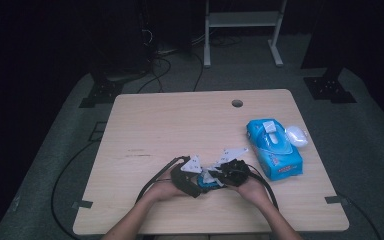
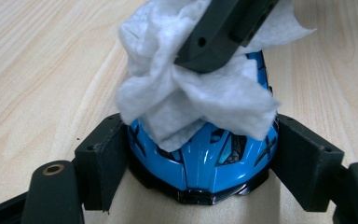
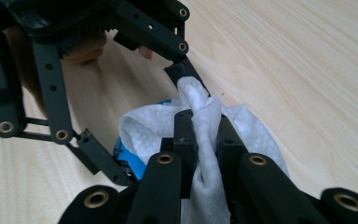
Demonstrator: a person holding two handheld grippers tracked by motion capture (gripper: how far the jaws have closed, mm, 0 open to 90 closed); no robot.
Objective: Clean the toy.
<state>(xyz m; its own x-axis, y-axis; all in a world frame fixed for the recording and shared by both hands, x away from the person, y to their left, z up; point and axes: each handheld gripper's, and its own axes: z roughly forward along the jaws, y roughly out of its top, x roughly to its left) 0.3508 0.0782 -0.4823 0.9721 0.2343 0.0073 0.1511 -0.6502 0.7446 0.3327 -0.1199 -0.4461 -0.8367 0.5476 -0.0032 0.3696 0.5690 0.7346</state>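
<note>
black two-jaw grippers — brass-ringed pivots, square jaws, grey three-cornered plates, black trailing cables

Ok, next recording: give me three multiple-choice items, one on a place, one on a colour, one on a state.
1. Where does the wipes pack lie?
A. the table's right side
B. the far left corner
C. the floor

2. What colour is the toy car?
A. red
B. blue
C. yellow

3. What do the right tongs do?
A. hang open
B. pinch a white wipe
C. grip the pack

Key: A, the high view shows it right of the hands; B, its blue shell sits between the left tongs; B, the jaws are clamped on the wipe.
</note>
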